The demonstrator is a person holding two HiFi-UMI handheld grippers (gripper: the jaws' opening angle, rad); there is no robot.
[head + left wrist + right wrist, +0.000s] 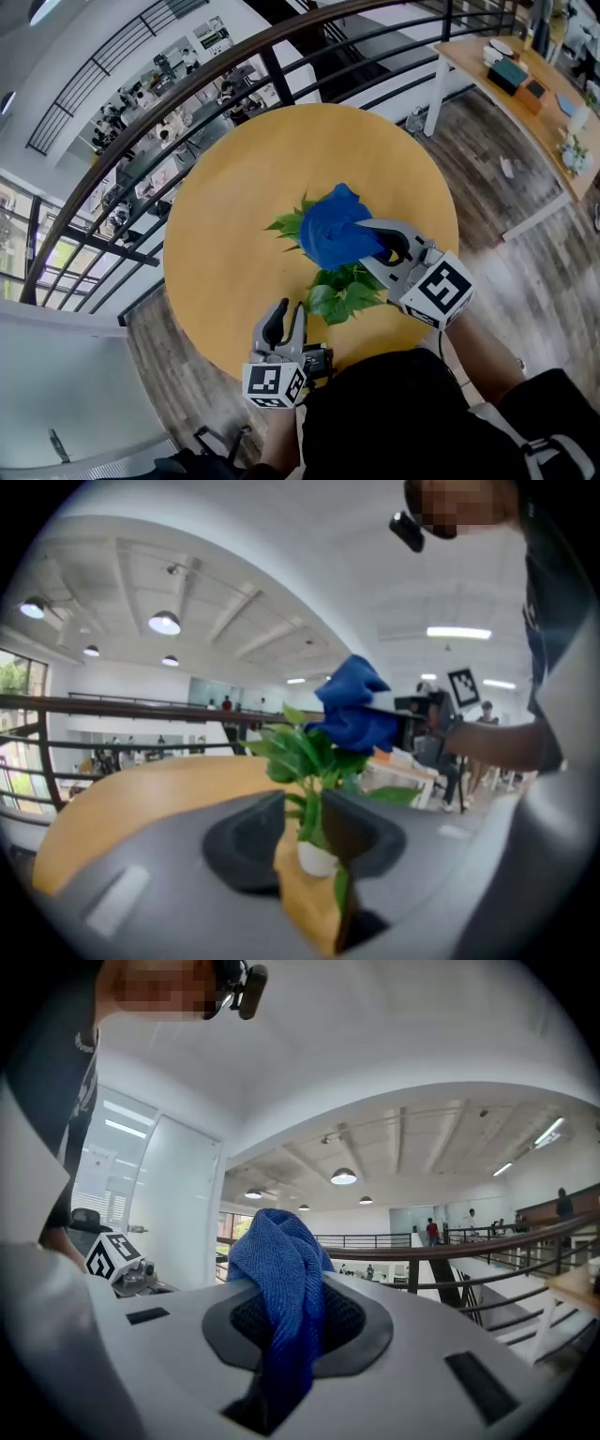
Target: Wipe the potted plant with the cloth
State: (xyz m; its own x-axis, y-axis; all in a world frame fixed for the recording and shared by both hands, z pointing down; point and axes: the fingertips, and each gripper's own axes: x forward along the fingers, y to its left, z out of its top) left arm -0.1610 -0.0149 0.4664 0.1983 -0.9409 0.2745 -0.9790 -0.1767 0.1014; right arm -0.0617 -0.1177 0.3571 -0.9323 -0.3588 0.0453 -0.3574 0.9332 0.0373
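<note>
A small potted plant with green leaves stands on the round wooden table, near its front edge. My right gripper is shut on a bunched blue cloth, which rests over the plant's far leaves. In the right gripper view the cloth fills the gap between the jaws. My left gripper hangs open at the table's near edge, left of the plant and apart from it. In the left gripper view the plant, its white pot and the cloth show beyond the parted jaws.
A dark curved railing runs behind the table, with a lower floor beyond it. A long wooden desk with boxes stands at the back right on the plank floor. The person's dark clothing fills the bottom of the head view.
</note>
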